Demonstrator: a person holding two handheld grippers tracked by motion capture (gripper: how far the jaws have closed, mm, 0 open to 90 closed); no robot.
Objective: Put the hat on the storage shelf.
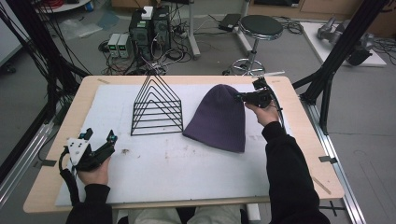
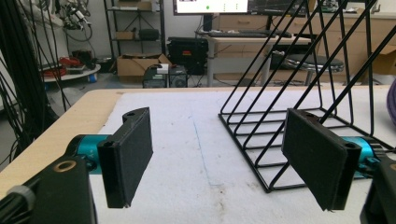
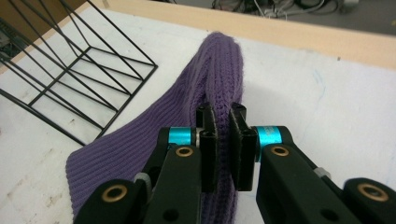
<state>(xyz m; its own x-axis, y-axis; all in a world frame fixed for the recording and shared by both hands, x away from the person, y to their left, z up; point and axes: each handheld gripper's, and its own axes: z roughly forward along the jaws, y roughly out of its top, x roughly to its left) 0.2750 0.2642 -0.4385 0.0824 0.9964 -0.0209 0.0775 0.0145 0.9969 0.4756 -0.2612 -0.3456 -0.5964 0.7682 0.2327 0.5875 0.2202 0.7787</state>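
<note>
A purple knit beanie lies flat on the white mat, right of centre. My right gripper sits at the beanie's far right edge, near its crown. In the right gripper view this gripper is shut on a raised fold of the beanie. My left gripper rests low at the mat's near left, held in a hand, apart from the beanie. Its jaws stand wide open with nothing between them. A sliver of the beanie shows at that view's right edge.
A black wire rack with triangular dividers stands left of the beanie, ahead and right of the left gripper. The wooden table edge borders the mat. A stool, computer boxes and black frame posts lie beyond the table.
</note>
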